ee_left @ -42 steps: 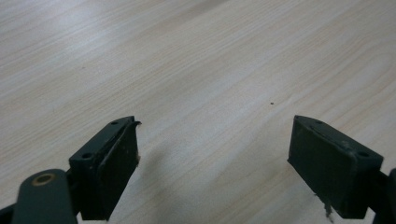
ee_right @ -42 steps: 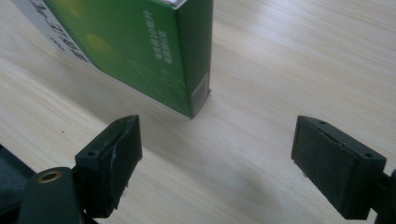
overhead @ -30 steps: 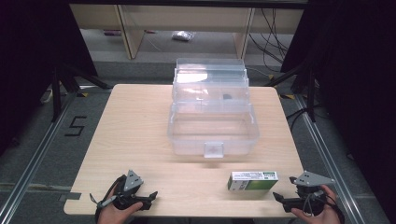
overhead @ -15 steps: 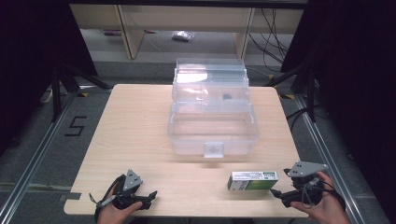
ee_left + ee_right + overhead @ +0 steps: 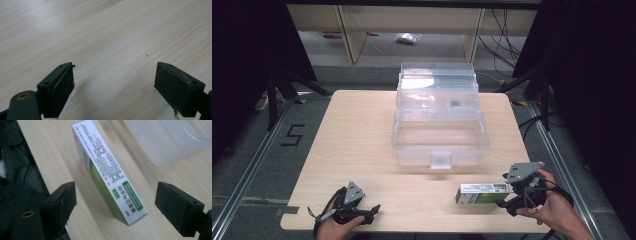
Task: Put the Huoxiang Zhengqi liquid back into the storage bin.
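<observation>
While the left gripper [image 5: 371, 214] idles wide open and empty on the counter [image 5: 362, 145] | right gripper [image 5: 506, 200] has closed in from the edge on the green-and-white box [image 5: 481, 193] | fingers spread wide, astride its near end, nothing held | grasp looks next.

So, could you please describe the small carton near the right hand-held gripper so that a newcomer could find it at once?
Start at the clear plastic storage box in the middle of the wooden table. Come toward the table's near edge on the right, where the right hand-held gripper sits with its jaws open. Just before them lies the small carton, flat, white and green with fine print, the only opaque, printed item on the table.
</observation>
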{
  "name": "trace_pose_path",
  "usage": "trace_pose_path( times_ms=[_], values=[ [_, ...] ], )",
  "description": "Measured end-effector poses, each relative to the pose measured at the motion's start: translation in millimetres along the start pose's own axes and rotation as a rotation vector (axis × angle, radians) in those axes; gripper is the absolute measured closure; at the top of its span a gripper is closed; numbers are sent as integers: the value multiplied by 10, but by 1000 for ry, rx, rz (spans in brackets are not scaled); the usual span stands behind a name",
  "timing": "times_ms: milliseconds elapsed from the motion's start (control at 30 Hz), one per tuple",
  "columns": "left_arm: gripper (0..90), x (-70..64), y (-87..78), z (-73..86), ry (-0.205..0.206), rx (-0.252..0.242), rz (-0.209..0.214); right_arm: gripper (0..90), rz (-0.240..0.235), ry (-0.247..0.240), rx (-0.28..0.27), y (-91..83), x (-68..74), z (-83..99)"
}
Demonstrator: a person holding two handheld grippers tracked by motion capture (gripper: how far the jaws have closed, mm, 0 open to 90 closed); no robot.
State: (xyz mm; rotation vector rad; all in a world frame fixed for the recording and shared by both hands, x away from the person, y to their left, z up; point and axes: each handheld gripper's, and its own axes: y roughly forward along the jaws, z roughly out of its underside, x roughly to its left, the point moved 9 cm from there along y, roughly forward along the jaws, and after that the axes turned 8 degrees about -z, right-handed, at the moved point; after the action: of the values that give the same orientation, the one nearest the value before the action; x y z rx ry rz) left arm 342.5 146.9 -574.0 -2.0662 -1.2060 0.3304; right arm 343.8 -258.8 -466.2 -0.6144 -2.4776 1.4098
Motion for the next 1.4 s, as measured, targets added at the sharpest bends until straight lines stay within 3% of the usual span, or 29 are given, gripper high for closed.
trace_pose_path(
  times_ms=[33,167,233,333,400,467,533,567,633,667,733,767,800,833,867,967,1033,1133,1200,1233,1300,1333,1400],
  values=[
    [154,0,0,0,3,0,1,187,-15,-38,17,14,7,-25],
    [154,1,7,-14,3,-12,-2,199,-29,-46,59,64,20,-98],
    [154,-1,0,3,3,2,2,211,-64,-89,72,125,8,-152],
    [154,-8,2,2,-6,2,2,216,-66,-84,91,174,-1,-167],
    [154,-9,9,-4,-5,-6,-1,236,-83,-119,117,265,-24,-201],
    [154,-4,11,-9,-7,-9,-4,245,-91,-124,128,291,-22,-206],
    [154,-7,-4,12,0,13,0,275,-107,-138,156,366,-23,-227],
    [154,-27,12,-3,-22,-7,5,287,-117,-146,169,386,-18,-229],
    [154,-28,10,-4,-25,-8,3,294,-117,-149,178,401,-20,-230],
    [154,-8,1,5,-1,3,0,307,-129,-166,190,419,-18,-231],
    [154,-10,2,4,-2,2,1,330,-137,-170,224,441,-18,-225],
    [154,-30,12,-5,-27,-10,5,330,-144,-189,226,461,-24,-229],
    [154,-10,3,8,0,5,5,338,-144,-189,226,461,-24,-229],
    [154,-8,6,3,-1,1,3,344,-154,-174,246,463,-18,-216],
    [154,-7,4,3,2,2,4,352,-157,-194,245,485,-33,-222],
    [154,-29,13,-2,-20,-6,7,366,-174,-195,273,515,-36,-206],
    [154,-11,2,5,0,4,4,387,-184,-197,285,526,-34,-202],
    [154,-45,9,-11,-40,-13,9,415,-189,-200,310,535,-34,-196],
    [154,-10,-3,6,-2,8,2,428,-195,-224,318,548,-40,-205],
    [154,-12,-3,3,-3,6,2,436,-172,-199,325,544,-43,-201],
    [154,-22,7,-4,-13,-2,-1,466,-181,-234,347,549,-67,-199],
    [154,-13,10,-1,-2,0,-1,479,-192,-205,350,547,-33,-191],
    [154,-6,8,-2,2,2,-3,506,-181,-206,371,541,-56,-168]
  ],
)
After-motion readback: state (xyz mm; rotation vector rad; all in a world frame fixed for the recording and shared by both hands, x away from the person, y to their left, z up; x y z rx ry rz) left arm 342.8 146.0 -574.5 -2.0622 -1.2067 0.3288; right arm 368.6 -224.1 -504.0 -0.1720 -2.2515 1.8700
